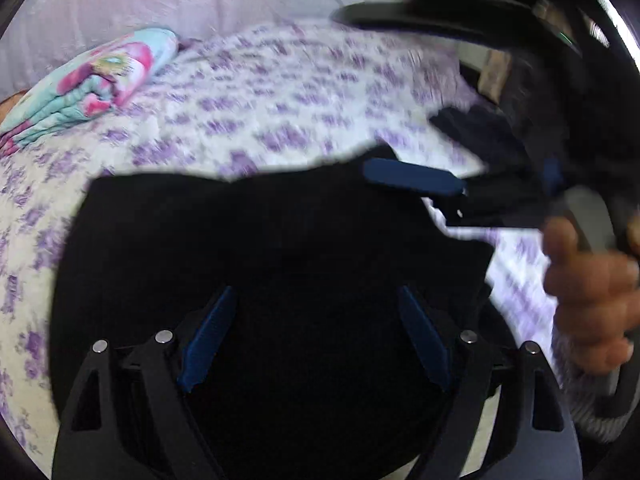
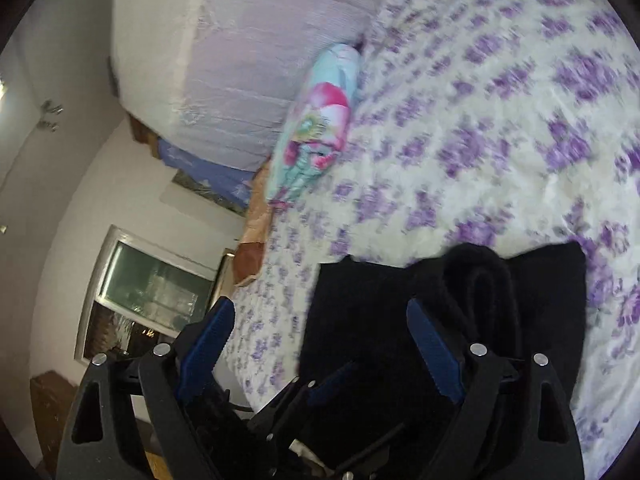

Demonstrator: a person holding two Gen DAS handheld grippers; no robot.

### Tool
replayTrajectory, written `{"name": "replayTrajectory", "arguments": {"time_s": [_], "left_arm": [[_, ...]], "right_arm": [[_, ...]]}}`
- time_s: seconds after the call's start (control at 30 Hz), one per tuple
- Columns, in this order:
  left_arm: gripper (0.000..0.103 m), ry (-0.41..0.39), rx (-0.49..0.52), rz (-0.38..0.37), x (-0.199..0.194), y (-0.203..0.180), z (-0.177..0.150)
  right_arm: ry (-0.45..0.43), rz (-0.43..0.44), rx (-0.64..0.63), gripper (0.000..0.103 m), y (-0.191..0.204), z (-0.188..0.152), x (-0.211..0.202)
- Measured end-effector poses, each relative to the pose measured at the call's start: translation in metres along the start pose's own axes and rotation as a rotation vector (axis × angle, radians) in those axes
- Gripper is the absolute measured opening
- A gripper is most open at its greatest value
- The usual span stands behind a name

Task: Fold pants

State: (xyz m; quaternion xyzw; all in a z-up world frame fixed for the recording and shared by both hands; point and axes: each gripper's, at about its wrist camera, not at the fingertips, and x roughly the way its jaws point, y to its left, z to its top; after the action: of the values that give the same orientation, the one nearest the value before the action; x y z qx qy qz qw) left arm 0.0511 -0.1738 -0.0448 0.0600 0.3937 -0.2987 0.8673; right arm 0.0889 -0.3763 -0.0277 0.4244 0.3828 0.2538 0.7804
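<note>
**Left wrist view: black pants on the floral bed**

Folded black pants lay on the purple-flowered bedspread. The left gripper hung over them, jaws wide, clamping nothing. The right gripper, held in a hand, also stood wide and empty. A folded bright blanket sat well apart.

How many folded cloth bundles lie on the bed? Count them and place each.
2: the black pants near the grippers, and a floral blanket at the bed's far edge by the headboard. More may lie outside the views.
</note>
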Motion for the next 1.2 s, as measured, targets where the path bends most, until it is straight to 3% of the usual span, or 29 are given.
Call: {"name": "replayTrajectory", "arguments": {"time_s": [0.07, 0.1, 0.13, 0.17, 0.23, 0.27, 0.3, 0.43, 0.53, 0.6, 0.67, 0.7, 0.77, 0.83, 0.87, 0.9, 1.03, 1.2], "left_arm": [[0.080, -0.020, 0.040, 0.030, 0.003, -0.007, -0.013], [0.080, -0.023, 0.051, 0.031, 0.001, -0.009, -0.016], [0.080, -0.016, 0.050, 0.016, -0.001, -0.007, -0.017], [0.080, -0.012, 0.043, 0.000, -0.003, -0.005, -0.017], [0.080, -0.018, 0.014, -0.034, -0.011, 0.002, -0.016], [0.080, -0.030, -0.005, -0.049, -0.018, 0.006, -0.016], [0.080, -0.049, -0.017, -0.061, -0.027, 0.009, -0.016], [0.081, -0.142, -0.065, -0.004, -0.056, 0.026, -0.011], [0.083, -0.133, -0.099, 0.046, -0.056, 0.041, -0.010], [0.085, -0.083, -0.131, 0.081, -0.045, 0.053, -0.014], [0.085, -0.022, -0.139, 0.087, -0.029, 0.062, -0.024], [0.085, -0.033, -0.123, 0.098, -0.029, 0.059, -0.029], [0.085, -0.062, -0.071, 0.133, -0.034, 0.050, -0.035], [0.085, -0.082, -0.075, 0.113, -0.044, 0.051, -0.035], [0.085, -0.093, -0.094, 0.083, -0.052, 0.055, -0.035], [0.085, -0.107, -0.117, 0.067, -0.058, 0.062, -0.034], [0.089, -0.135, -0.257, 0.033, -0.081, 0.104, -0.030], [0.089, -0.067, -0.448, -0.038, -0.082, 0.166, -0.030]], "right_arm": [[0.015, -0.057, 0.051, 0.071, -0.037, -0.003, 0.002], [0.011, -0.028, 0.056, 0.052, -0.051, -0.005, -0.002], [0.011, -0.020, 0.061, 0.043, -0.058, -0.007, -0.007], [0.012, -0.018, 0.070, 0.040, -0.063, -0.008, -0.011], [-0.003, -0.017, 0.089, 0.043, -0.066, -0.010, -0.020], [-0.018, -0.029, 0.081, 0.050, -0.062, -0.012, -0.026], [-0.041, -0.046, 0.054, 0.063, -0.054, -0.016, -0.034], [-0.095, -0.068, -0.118, 0.064, -0.007, -0.031, -0.057], [-0.065, -0.006, -0.169, 0.064, 0.015, -0.046, -0.057], [0.012, 0.020, -0.154, 0.063, 0.010, -0.060, -0.048], [0.062, -0.063, -0.117, 0.053, -0.017, -0.074, -0.033], [0.051, -0.054, -0.104, 0.032, -0.033, -0.079, -0.033], [0.028, -0.033, -0.056, 0.023, -0.049, -0.079, -0.044], [-0.008, 0.015, -0.020, 0.046, -0.048, -0.081, -0.063], [-0.036, 0.036, -0.035, 0.069, -0.042, -0.083, -0.077], [-0.059, 0.028, -0.053, 0.083, -0.036, -0.084, -0.088], [-0.126, -0.067, -0.021, 0.087, -0.046, -0.078, -0.121], [-0.069, -0.084, 0.127, 0.087, -0.080, -0.071, -0.119]]}}
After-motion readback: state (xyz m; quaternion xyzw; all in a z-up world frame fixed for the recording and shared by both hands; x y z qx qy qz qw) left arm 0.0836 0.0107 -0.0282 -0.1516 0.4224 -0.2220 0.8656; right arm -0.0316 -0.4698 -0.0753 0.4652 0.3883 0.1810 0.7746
